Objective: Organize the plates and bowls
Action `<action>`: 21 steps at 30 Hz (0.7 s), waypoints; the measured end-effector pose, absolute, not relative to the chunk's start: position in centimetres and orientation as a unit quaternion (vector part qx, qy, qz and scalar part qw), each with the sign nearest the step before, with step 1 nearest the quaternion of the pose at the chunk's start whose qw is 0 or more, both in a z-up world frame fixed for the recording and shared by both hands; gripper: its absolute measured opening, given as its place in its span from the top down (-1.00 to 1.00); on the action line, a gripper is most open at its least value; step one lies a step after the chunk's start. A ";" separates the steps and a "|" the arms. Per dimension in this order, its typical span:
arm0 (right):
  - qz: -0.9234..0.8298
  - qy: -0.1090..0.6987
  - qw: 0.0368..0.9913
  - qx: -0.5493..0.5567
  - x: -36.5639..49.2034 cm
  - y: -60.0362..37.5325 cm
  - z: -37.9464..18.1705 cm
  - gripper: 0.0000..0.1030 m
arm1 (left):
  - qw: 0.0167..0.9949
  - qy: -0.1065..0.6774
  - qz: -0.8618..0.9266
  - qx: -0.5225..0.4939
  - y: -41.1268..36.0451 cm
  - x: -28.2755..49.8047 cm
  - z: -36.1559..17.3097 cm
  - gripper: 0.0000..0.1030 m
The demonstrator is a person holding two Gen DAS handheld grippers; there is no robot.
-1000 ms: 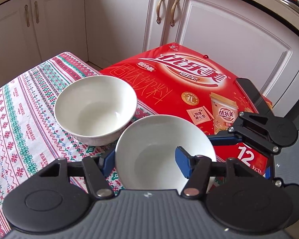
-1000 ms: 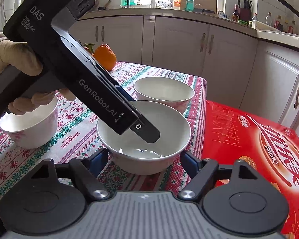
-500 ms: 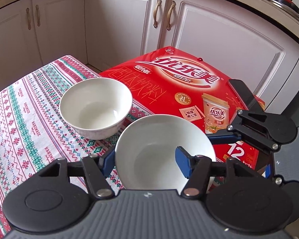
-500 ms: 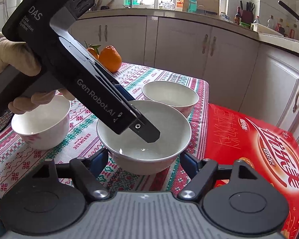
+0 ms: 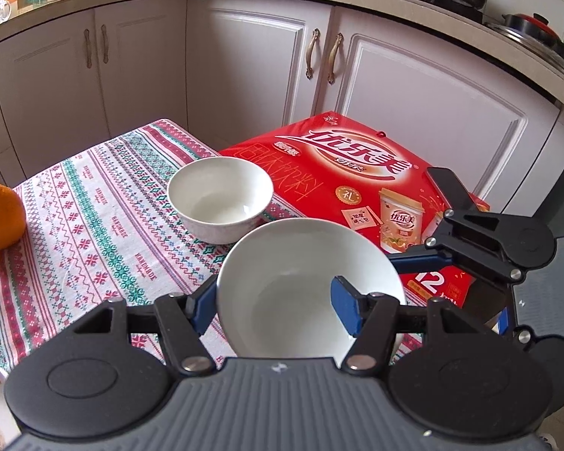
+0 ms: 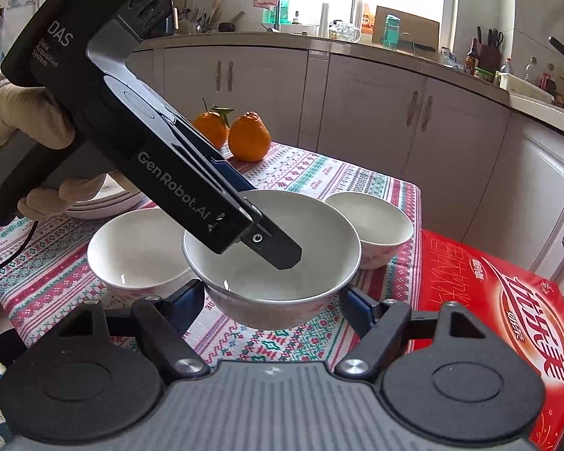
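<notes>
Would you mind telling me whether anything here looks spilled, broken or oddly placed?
Nothing looks spilled or damaged. The one thing off level is the held bowl: the left gripper pinches its rim, one finger inside, so it hangs tilted above the tablecloth. The two other bowls sit upright and empty.

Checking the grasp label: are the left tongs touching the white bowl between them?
Touching. The left wrist view shows the left tongs with one blue pad against the bowl's outer wall, the other inside it.
</notes>
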State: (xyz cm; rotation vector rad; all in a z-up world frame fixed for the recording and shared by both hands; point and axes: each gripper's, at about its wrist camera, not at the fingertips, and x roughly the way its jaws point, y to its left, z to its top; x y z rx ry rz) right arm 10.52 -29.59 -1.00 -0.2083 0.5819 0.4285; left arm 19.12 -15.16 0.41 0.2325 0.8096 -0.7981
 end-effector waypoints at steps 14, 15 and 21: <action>0.248 0.280 0.921 -0.110 10.6 -24.2 0.0 -0.60 | 0.861 0.365 -0.342 0.094 -8.9 17.5 1.9 -0.21; 0.250 0.281 0.920 -0.111 10.7 -23.7 -0.1 -0.60 | 0.862 0.366 -0.340 0.092 -8.6 17.5 1.8 -0.21; 0.259 0.292 0.914 -0.109 11.0 -21.9 -0.6 -0.60 | 0.863 0.371 -0.333 0.080 -6.7 17.5 1.0 -0.21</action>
